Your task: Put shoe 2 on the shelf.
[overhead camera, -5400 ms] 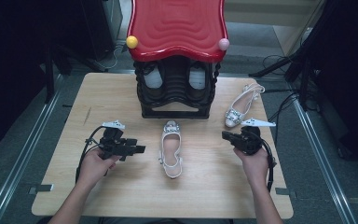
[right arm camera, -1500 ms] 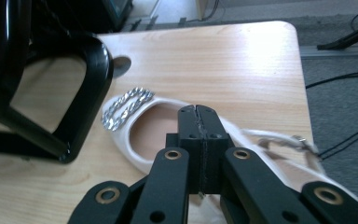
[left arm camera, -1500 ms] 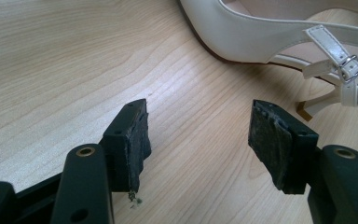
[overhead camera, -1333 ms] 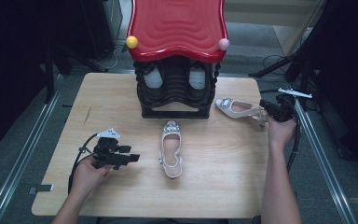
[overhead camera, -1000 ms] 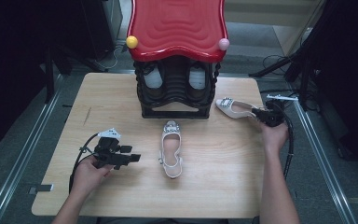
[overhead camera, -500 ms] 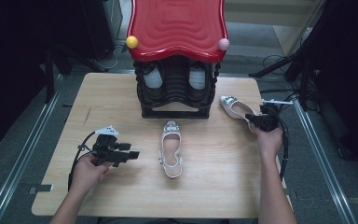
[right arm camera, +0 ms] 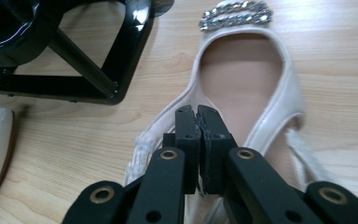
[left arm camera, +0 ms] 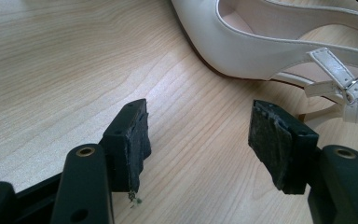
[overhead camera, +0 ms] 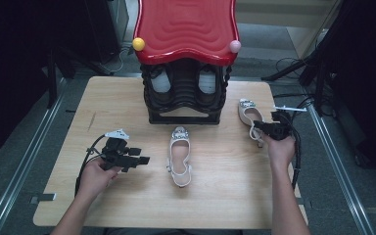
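a wooden tabletop [overhead camera: 127,112] seen from above, with a person's two forearms reaching in from the bottom edge. compared with a few seconds ago, the right-hand shoe [overhead camera: 250,117] has been turned: it lay slanted with its toe toward the far right corner, swung round to lie almost sideways, and now points its toe straight away from the person, just right of the black shoe rack [overhead camera: 185,93]. the right hand-held gripper [overhead camera: 260,126], which had been out near the right edge of the tabletop, now sits at the heel end of that shoe. the left hand-held gripper [overhead camera: 144,160] has barely shifted and rests low at the left of the tabletop, beside the middle shoe [overhead camera: 180,156].

the right-hand shoe is a cream, glossy slingback with a sparkling silver chain ornament [right arm camera: 235,15] across the toe and a beige lining; it lies sole down and flat on the wood. in the right gripper view the jaws are almost together over the heel strap area; whether the strap is pinched between them cannot be told, and they have just parted a touch. in the left gripper view the jaws stand wide apart with bare wood between them, the middle shoe's buckled strap [left arm camera: 340,79] just beyond. the rack carries a red wavy top [overhead camera: 186,27] with a yellow knob and a pink one.
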`<state>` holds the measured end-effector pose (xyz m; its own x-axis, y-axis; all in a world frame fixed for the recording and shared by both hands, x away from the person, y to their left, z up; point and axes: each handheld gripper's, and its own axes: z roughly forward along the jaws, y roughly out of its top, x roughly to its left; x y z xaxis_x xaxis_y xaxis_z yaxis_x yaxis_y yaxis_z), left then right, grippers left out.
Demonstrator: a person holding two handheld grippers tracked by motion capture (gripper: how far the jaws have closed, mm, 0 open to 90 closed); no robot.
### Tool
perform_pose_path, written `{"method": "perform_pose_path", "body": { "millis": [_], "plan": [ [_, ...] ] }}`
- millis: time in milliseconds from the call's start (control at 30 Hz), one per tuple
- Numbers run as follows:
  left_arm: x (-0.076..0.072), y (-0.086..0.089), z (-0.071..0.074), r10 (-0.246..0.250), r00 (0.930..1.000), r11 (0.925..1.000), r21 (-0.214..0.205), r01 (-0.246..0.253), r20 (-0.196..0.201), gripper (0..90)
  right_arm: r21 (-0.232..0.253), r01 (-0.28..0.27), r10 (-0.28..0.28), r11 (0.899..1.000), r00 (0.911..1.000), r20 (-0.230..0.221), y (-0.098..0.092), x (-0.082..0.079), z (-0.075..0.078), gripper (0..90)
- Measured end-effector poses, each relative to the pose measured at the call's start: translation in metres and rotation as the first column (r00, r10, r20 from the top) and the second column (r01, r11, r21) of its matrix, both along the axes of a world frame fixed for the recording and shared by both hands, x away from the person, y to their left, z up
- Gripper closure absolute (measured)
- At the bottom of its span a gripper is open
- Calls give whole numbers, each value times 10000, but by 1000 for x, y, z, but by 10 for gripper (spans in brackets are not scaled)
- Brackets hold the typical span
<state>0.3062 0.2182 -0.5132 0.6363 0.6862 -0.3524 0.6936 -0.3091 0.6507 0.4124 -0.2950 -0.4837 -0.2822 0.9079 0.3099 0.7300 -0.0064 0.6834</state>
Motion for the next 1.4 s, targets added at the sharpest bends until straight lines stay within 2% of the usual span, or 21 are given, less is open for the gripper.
{"method": "perform_pose_path", "body": {
  "millis": [67,133,300,467,533,733,833,900,1000,1100,1200,1400],
  "plan": [
    [0,0,0,-40,10000,10000,19,40,21,380,-277,101,-93,9996,9995,298,-4,-4,6,868],
    [0,0,0,-47,10000,10000,59,47,27,381,-253,167,-153,9995,9985,516,-8,-7,12,858],
    [-3,1,0,-4,10000,9999,106,4,3,381,-320,42,-16,9995,9967,811,-7,-9,21,817],
    [-8,8,-1,122,9999,9998,140,-122,13,381,-347,-146,181,9993,9948,1002,1,-5,29,815],
    [-10,12,-1,232,9997,9997,125,-232,6,381,-370,-212,245,9991,9957,893,5,-2,29,805],
    [-16,18,-3,446,9990,9988,211,-447,19,380,-321,-264,276,9991,9989,377,11,13,11,798],
    [-18,20,-3,558,9984,9982,232,-558,-3,380,-309,-241,251,9992,9991,329,12,18,4,788],
    [-19,21,-3,599,9982,9979,232,-598,-12,380,-530,-275,289,9982,9992,264,13,21,-1,775],
    [-20,22,-3,604,9982,9980,209,-603,-18,380,-843,-258,247,9961,9996,-137,15,24,-8,779],
    [-20,21,-4,598,9982,9979,236,-596,-55,379,-1319,-290,291,9908,9996,-15,19,26,-12,784],
    [-21,21,-4,589,9982,9979,273,-587,-55,379,-1719,-312,296,9846,9995,-118,22,27,-12,825],
    [-21,20,-4,593,9982,9978,283,-592,-20,377,-1259,-344,301,9914,9989,-354,17,28,-11,866]
  ]
}}
